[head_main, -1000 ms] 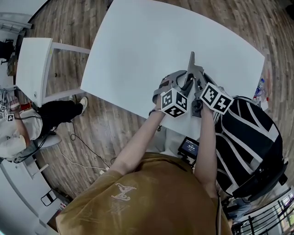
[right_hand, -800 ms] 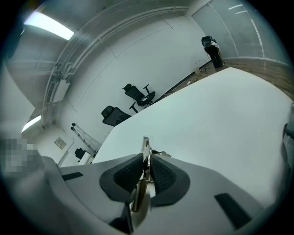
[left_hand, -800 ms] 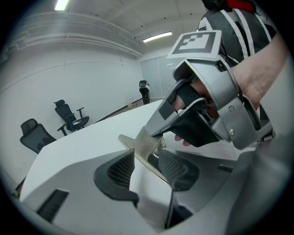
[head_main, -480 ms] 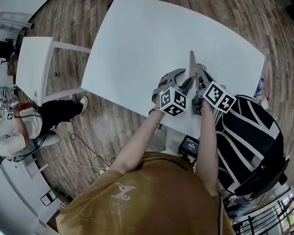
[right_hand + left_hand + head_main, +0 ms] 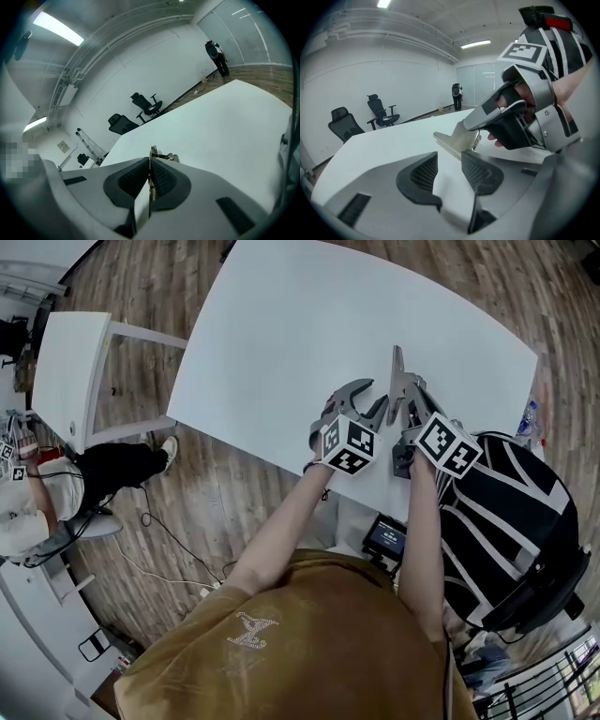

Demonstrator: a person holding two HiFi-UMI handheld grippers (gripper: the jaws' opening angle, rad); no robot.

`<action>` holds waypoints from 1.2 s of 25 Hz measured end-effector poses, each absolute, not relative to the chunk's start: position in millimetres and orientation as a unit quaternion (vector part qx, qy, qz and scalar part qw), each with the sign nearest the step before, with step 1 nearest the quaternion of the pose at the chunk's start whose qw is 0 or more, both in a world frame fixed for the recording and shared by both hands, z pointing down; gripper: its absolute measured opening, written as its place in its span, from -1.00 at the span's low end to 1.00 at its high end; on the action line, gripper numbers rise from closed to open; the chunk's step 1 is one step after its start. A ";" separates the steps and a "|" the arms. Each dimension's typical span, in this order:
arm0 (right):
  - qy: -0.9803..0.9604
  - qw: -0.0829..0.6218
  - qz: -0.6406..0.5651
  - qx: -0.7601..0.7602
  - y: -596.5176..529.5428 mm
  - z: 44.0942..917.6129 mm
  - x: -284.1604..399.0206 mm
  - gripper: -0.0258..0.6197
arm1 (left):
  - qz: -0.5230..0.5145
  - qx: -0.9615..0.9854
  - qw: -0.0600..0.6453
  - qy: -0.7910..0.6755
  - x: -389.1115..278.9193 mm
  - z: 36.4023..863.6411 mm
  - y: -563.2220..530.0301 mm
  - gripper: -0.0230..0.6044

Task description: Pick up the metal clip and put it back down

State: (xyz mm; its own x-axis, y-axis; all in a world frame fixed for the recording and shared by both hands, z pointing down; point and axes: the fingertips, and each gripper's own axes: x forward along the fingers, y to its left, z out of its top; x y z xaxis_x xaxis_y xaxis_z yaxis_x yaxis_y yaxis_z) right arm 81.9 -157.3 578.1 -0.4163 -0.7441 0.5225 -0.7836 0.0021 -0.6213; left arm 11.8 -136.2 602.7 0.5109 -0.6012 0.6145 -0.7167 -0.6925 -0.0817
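Observation:
A flat metal clip [image 5: 396,379] is pinched at its rear end by my right gripper [image 5: 403,399], which is shut on it and holds it near the front right part of the white table [image 5: 281,324]. In the right gripper view the clip [image 5: 152,154] shows edge-on between the closed pads of the right gripper [image 5: 150,177]. My left gripper [image 5: 371,399] is just left of the clip, open and holding nothing. From the left gripper view, the clip [image 5: 454,139] sticks out of the right gripper [image 5: 480,124], just beyond the open left gripper [image 5: 449,165].
A small white side table [image 5: 66,371] stands at the left over wooden floor, with a seated person [image 5: 37,512] below it. A black-and-white striped object [image 5: 506,512] sits right of the table edge, and a small screen device [image 5: 385,538] lies beneath my arms. Office chairs [image 5: 382,110] line the far wall.
My left gripper has drawn a little to the left, away from the right one. The right gripper keeps hold of the clip and has shifted slightly to the right.

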 end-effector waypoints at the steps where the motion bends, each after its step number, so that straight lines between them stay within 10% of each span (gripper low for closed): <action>1: -0.710 0.022 0.447 0.544 -155.5 574.1 82.2 -0.87 | 0.308 0.864 0.095 -0.386 9.8 599.8 -136.4 -0.41; 30: -0.782 -0.003 0.220 0.584 -79.9 428.0 58.2 -0.87 | 0.158 0.861 0.100 -0.473 -29.1 472.9 -103.8 -0.82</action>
State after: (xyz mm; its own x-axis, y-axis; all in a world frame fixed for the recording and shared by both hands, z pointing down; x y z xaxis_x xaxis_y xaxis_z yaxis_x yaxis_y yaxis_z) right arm 58.2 -79.9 428.0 -0.3189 -0.9139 0.2512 -0.9110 0.2225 -0.3472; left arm -29.1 -103.8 472.9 0.5030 -0.7832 0.3656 -0.8459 -0.5328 0.0224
